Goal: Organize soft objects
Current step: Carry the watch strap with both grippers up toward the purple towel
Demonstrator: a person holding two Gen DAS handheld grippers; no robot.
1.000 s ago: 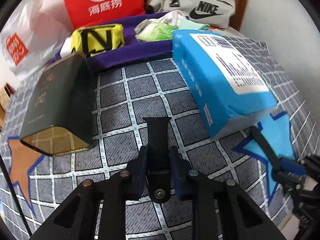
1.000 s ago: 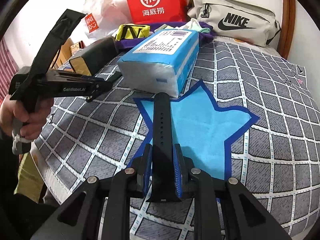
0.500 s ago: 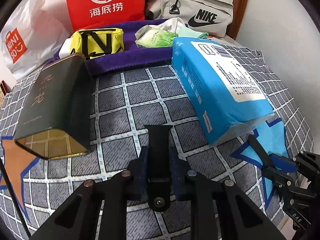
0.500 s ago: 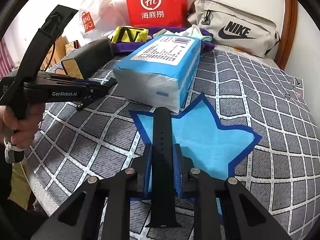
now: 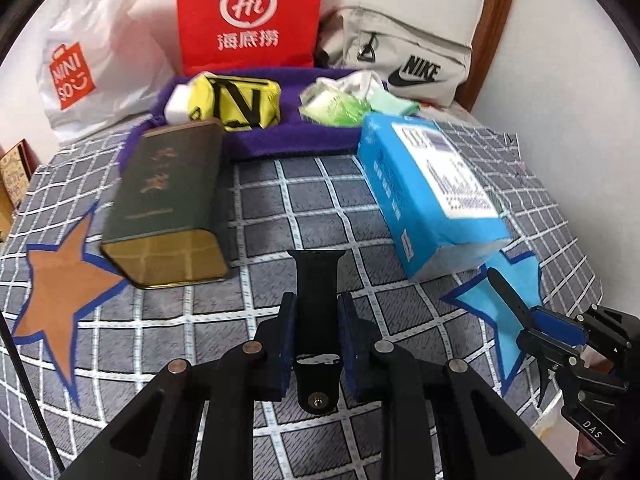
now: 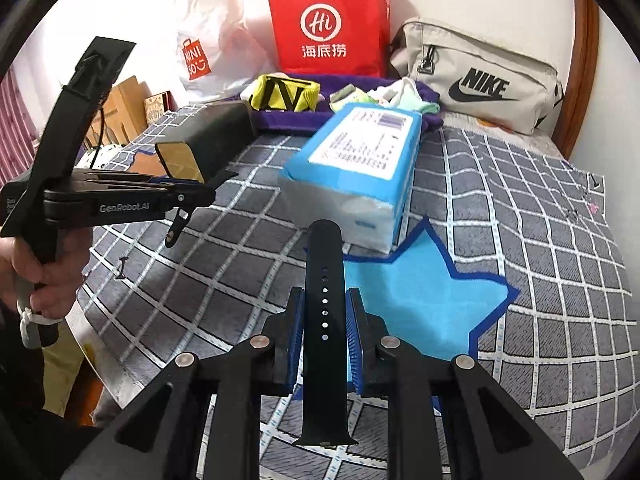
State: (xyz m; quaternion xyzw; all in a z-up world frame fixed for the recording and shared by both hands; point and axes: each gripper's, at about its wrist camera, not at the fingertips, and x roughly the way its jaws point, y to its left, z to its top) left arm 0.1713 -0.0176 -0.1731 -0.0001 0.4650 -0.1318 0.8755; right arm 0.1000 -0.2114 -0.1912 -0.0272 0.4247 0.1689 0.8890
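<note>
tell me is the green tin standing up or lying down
Lying down. The green tin rests on its long side on the checked bedspread, gold end facing the camera.

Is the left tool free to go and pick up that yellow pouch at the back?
Probably not yet. The left tool is shut on a short black strap piece, so it has no free grip. The path itself looks open: only bare checked blanket lies between it and the yellow pouch.

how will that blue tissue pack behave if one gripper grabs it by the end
The blue tissue pack is probably light for its size and squashy: its film wrap looks wrinkled and its white end slightly bulged. The glossy wrap may slip between the pads. Being long, it would likely sag or swing when held by one end.
</note>
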